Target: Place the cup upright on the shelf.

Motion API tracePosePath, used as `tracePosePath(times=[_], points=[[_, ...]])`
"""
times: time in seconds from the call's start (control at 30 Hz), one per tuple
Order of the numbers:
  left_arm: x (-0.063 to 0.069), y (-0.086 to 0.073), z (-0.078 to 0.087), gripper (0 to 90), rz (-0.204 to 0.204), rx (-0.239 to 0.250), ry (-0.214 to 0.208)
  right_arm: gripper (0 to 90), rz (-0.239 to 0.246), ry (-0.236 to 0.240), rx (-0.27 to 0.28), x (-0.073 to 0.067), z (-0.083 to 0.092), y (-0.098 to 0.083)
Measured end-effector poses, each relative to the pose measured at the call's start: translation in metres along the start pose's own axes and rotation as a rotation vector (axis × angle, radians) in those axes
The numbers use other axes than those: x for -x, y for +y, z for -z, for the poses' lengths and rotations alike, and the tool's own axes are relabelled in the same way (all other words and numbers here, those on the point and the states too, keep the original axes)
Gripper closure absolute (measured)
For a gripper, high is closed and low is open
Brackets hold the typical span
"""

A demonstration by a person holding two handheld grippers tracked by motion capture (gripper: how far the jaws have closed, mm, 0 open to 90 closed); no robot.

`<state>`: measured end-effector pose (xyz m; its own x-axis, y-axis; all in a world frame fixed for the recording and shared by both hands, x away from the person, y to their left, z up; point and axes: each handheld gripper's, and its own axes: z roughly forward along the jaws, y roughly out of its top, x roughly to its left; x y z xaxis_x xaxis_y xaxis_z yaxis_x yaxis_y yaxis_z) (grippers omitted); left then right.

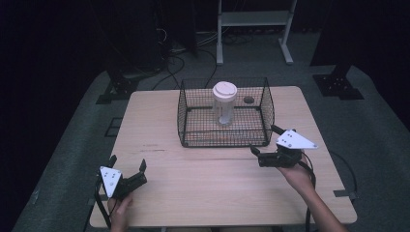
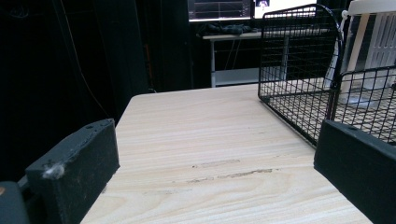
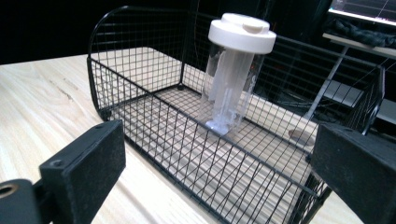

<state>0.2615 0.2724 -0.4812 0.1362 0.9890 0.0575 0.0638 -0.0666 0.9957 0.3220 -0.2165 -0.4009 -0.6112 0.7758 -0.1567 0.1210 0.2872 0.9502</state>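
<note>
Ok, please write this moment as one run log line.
left gripper: open, near table front-left | right gripper: open, beside wire basket | white-lidded clear jar: upright in basket, untouched

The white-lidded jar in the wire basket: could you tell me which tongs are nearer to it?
Right. The right tongs are open at the wire basket's front right corner, facing the jar. The left tongs sit open near the table's front left.
</note>
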Motion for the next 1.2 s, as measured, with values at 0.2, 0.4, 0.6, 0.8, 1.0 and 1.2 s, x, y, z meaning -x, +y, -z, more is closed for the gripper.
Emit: tracePosePath(times=[0.2,0.4,0.6,0.8,1.0,1.2], points=[[0.000,0.000,0.000,0.0,0.001,-0.001,0.001,2.3,-0.005,-0.003,-0.002,-0.004,0.004,-0.009],[0.000,0.000,0.000,0.0,0.000,-0.001,0.001,2.3,-0.009,-0.017,-0.005,-0.005,0.012,-0.018],[0.000,0.000,0.000,0.0,-0.002,0.000,0.002,2.4,-0.028,-0.032,-0.009,-0.005,0.019,-0.031],[0.000,0.000,0.000,0.0,0.000,-0.001,0.004,2.4,-0.028,-0.046,-0.013,-0.006,0.023,-0.040],[0.000,0.000,0.000,0.0,0.000,-0.002,0.003,2.3,-0.022,-0.061,-0.007,-0.008,0.028,-0.045],[0.000,0.000,0.000,0.0,-0.001,-0.001,0.003,2.3,-0.029,-0.075,-0.003,-0.008,0.037,-0.052]])
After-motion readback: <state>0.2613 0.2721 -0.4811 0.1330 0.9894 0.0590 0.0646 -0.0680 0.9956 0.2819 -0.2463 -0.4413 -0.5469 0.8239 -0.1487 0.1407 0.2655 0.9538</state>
